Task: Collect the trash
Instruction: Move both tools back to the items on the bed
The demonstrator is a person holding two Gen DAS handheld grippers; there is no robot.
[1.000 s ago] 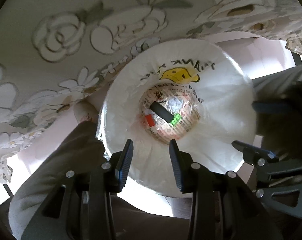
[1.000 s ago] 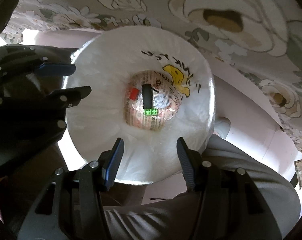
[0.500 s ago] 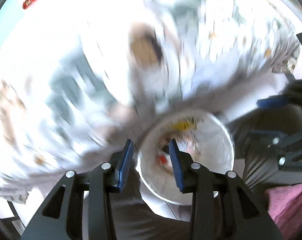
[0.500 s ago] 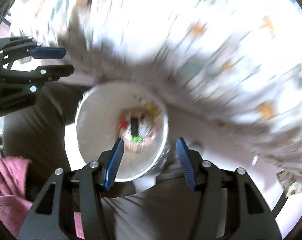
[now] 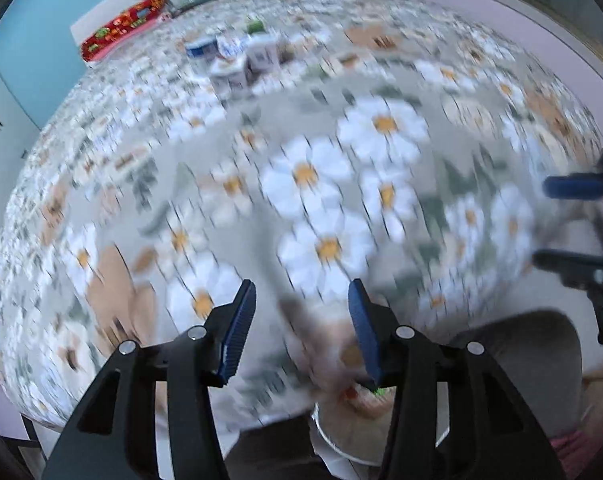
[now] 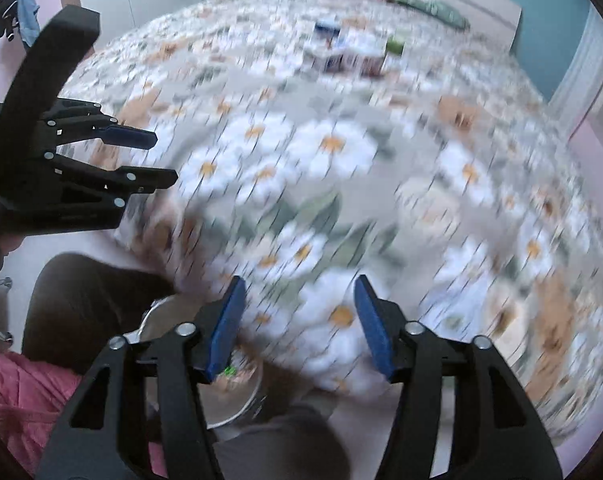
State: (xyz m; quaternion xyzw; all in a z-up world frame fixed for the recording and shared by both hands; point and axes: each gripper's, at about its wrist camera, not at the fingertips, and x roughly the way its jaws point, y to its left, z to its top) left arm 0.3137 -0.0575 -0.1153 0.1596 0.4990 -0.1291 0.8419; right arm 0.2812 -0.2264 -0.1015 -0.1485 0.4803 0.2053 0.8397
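Cartons (image 5: 237,62) cluster at the far side of the flowered tabletop (image 5: 321,200), blurred, well apart from both grippers. Left gripper (image 5: 301,312) and right gripper (image 6: 297,316) are both released, holding nothing. The cartons likely weigh little and crush easily, so take each across its flat sides. The bin (image 6: 237,400) sits below the near edge.
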